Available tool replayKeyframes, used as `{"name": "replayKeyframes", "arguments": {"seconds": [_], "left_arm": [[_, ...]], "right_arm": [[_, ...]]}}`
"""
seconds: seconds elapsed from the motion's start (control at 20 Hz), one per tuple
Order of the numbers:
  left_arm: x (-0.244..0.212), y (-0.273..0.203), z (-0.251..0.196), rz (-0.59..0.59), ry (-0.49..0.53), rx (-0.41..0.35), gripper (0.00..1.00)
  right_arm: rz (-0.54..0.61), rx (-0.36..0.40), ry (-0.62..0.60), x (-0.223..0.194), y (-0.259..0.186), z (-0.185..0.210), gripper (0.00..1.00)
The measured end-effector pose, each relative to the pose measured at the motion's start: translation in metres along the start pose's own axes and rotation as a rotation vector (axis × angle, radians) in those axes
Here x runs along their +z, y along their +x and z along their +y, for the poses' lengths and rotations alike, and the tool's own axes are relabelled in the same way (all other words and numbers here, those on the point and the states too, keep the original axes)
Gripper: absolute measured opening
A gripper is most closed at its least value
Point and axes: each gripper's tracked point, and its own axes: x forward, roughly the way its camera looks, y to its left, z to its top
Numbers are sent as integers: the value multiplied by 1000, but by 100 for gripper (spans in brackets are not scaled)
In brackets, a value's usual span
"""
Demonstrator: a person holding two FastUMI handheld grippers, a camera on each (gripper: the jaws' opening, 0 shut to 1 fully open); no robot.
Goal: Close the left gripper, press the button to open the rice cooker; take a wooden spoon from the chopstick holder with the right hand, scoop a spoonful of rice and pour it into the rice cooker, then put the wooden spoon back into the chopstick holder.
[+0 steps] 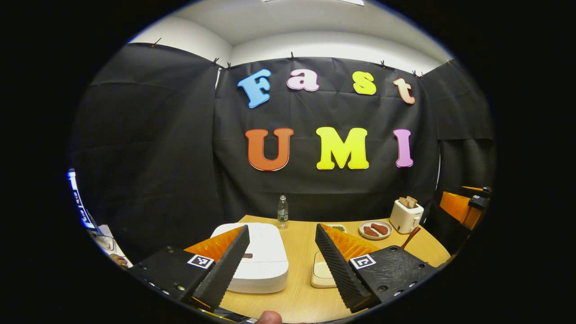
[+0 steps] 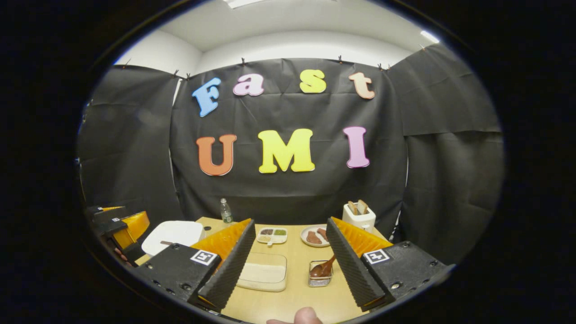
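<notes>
Nothing begun: both my left gripper (image 1: 281, 252) and right gripper (image 2: 288, 252) gape empty, so next I close the left and press the cooker (image 1: 263, 258) button (image 1: 247, 255).

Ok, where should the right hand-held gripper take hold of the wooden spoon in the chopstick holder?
Grip the wooden spoon on its handle, above the chopstick holder's rim, coming from above. The bowl sits down in the holder and the handle leans up to the right, the one free part.
</notes>
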Motion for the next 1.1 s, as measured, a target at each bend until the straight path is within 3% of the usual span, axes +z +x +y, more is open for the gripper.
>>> {"name": "replayKeyframes", "arguments": {"seconds": [0.1, 0.15, 0.3, 0.35, 0.4, 0.9, 0.95, 1.05, 1.1], "left_arm": [[-5, 7, 9, 32, 10, 15, 81], [-8, 11, 14, 51, 7, 24, 67], [-16, 23, 32, 111, -13, 64, 43], [-20, 27, 38, 137, -17, 71, 29], [-27, 29, 40, 166, -20, 69, 24], [-98, 71, 68, 545, -129, 9, 22], [-105, 79, 76, 568, -139, 28, 22], [-106, 82, 83, 617, -180, 29, 0], [-110, 84, 84, 636, -185, 17, 0]], "right_arm": [[10, -7, 12, -3, 5, -8, 100], [13, -9, 20, -5, 7, -11, 100], [21, -12, 40, -8, 12, -19, 100], [27, -13, 42, -10, 15, -22, 99], [29, -14, 44, -11, 17, -25, 100], [57, -60, 62, -22, 31, -63, 99], [62, -64, 63, -24, 32, -66, 100], [71, -71, 68, -28, 34, -72, 100], [75, -75, 70, -28, 34, -74, 99]]}}
